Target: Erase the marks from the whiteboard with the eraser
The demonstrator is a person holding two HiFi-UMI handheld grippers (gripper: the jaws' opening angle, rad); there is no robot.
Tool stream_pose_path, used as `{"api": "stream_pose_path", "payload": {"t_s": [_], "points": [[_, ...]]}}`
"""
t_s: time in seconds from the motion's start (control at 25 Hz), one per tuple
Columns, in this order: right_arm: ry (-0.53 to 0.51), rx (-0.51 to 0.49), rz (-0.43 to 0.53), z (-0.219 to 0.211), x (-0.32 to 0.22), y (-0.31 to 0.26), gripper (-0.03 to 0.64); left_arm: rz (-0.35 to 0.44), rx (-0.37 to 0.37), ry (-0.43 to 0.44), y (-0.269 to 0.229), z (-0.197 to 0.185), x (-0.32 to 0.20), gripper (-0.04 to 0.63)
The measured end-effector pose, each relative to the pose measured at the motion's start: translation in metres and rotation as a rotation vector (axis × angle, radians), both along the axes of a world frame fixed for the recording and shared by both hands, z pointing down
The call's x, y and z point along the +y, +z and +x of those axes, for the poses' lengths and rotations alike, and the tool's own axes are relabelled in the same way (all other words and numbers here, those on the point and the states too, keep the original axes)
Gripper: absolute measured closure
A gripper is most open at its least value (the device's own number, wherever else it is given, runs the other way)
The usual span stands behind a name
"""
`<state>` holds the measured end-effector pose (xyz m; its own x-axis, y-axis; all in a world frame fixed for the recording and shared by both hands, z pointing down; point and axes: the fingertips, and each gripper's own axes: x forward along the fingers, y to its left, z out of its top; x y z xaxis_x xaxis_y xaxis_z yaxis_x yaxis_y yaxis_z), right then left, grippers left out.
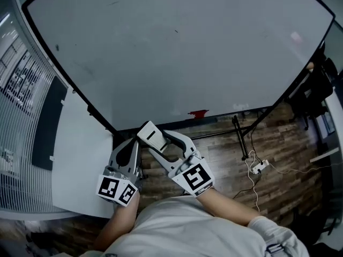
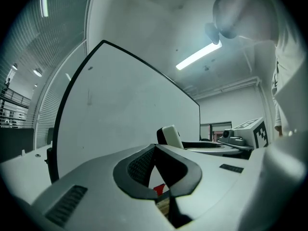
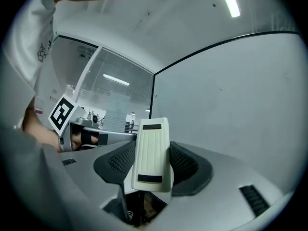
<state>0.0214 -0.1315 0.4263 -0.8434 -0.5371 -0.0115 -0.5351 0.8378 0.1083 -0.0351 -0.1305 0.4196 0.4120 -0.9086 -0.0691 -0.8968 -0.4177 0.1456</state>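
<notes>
The left gripper [image 1: 134,145] has its jaws pressed together, empty. Just beside it, the right gripper [image 1: 159,143] clamps the eraser [image 1: 149,133] below the whiteboard's [image 1: 177,52] lower edge, off its face. The board's corners are cut off and only faint specks show. A red thing [image 1: 198,113] on its ledge is unclear. The broad face lies open above.
</notes>
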Motion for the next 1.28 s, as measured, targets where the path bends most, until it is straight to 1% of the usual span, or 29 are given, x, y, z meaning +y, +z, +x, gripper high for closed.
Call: {"api": "stream_pose_path", "payload": {"t_s": [0.16,0.28,0.44,0.76,0.88,1.04,1.2,1.28], "points": [[0.041,-0.078,-0.033,-0.002,0.034,0.003,0.387,-0.018,0.006,0.040,0.007,-0.003,0.031,0.588],[0.060,-0.082,-0.021,-0.008,0.061,0.005,0.387,-0.015,0.008,0.059,0.009,-0.008,0.053,0.588],[0.077,-0.089,0.006,-0.013,0.096,0.005,0.387,0.010,0.011,0.067,0.007,-0.016,0.085,0.588],[0.090,-0.082,-0.001,-0.016,0.145,0.012,0.387,0.008,0.019,0.078,0.011,-0.020,0.132,0.588],[0.087,-0.067,-0.003,-0.017,0.156,0.015,0.388,0.012,0.012,0.070,0.009,-0.022,0.146,0.588],[0.068,-0.085,-0.006,-0.026,0.166,0.011,0.387,0.014,0.015,0.051,0.008,-0.030,0.159,0.588],[0.049,-0.058,-0.011,-0.032,0.178,0.019,0.387,0.013,0.017,0.029,0.011,-0.040,0.173,0.588],[0.043,-0.061,-0.016,-0.034,0.183,0.018,0.387,0.013,0.018,0.022,0.011,-0.042,0.178,0.588]]}}
